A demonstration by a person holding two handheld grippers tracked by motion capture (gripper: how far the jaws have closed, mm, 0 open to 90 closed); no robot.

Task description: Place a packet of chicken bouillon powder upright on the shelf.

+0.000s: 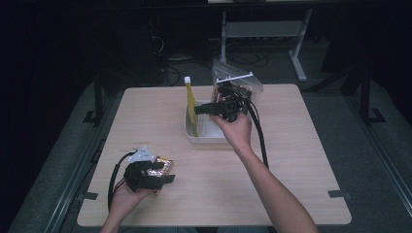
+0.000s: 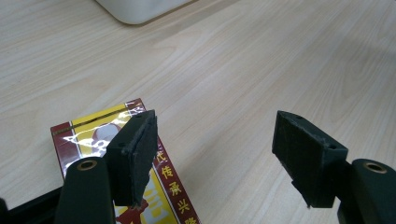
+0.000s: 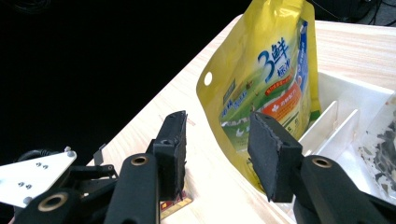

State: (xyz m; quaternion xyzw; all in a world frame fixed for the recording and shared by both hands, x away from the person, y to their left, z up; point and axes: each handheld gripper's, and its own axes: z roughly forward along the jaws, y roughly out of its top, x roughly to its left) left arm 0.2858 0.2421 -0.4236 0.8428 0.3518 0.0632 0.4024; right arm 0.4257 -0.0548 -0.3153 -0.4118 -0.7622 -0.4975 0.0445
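A yellow stand-up pouch (image 1: 192,104) (image 3: 261,79) with a white cap stands upright at the left end of a white divided bin (image 1: 210,140) (image 3: 348,95). My right gripper (image 1: 202,109) (image 3: 218,123) is level beside it, jaws pointing at the pouch, open, with nothing between them. A red and yellow box (image 1: 164,167) (image 2: 93,135) lies flat near the table's front left. My left gripper (image 1: 163,178) (image 2: 217,135) hovers low over it, open; one jaw is above the box, the other above bare wood.
A clear zip bag (image 1: 237,81) (image 3: 383,144) with dark contents stands at the bin's far right end. The light wooden table (image 1: 301,160) has bare surface to the right and front. Dark floor, cables and a white frame lie beyond the far edge.
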